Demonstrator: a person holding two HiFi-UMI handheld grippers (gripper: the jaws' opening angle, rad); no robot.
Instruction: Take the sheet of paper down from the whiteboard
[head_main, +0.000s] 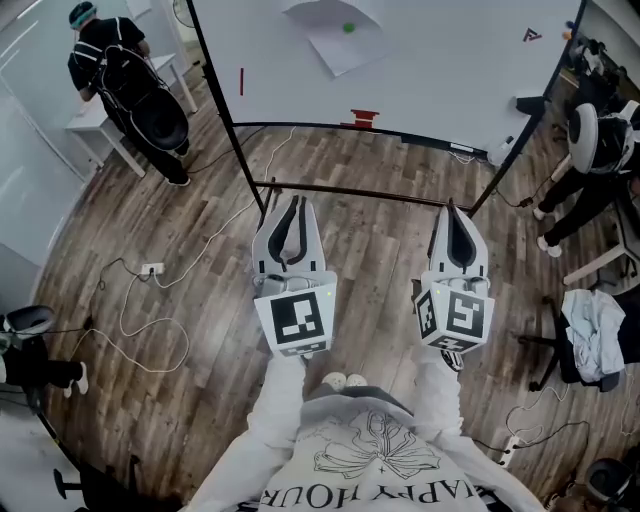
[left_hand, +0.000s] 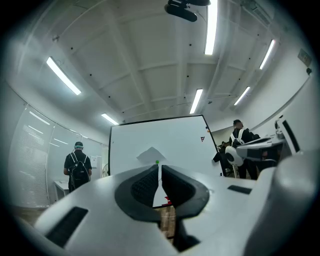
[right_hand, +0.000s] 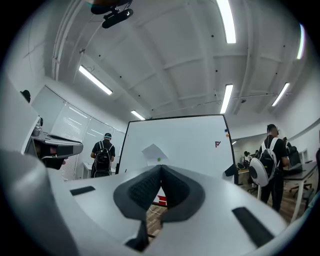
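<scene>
Holding the arms how, exactly?

Both stretched forward side by side, pale grey sleeves (head_main: 285, 400) running out over the wooden floor (head_main: 190, 250). The left tongs (head_main: 296, 205) and the right tongs (head_main: 452, 208) sit apart from each other at much the same reach, and both point at the far whiteboard (head_main: 440, 70), tipped slightly upward.

Are the hands themselves showing?

No, the marker cubes cover them from the head view.

And the tongs?

Both closed and empty. The left pair leaves only a hairline slit between its tips. The right pair meets fully at the tips.

Where is the sheet of paper (head_main: 335, 38)?

Up on the whiteboard, left of its middle, hanging tilted with one corner uppermost. A green magnet (head_main: 349, 28) pins it near one edge. It is well apart from both tongs, with the board's black stand bar between.

Anyone else around?

A person with a backpack (head_main: 125, 70) at the far left by a white desk (head_main: 100, 125), another person (head_main: 600, 140) at the far right
</scene>
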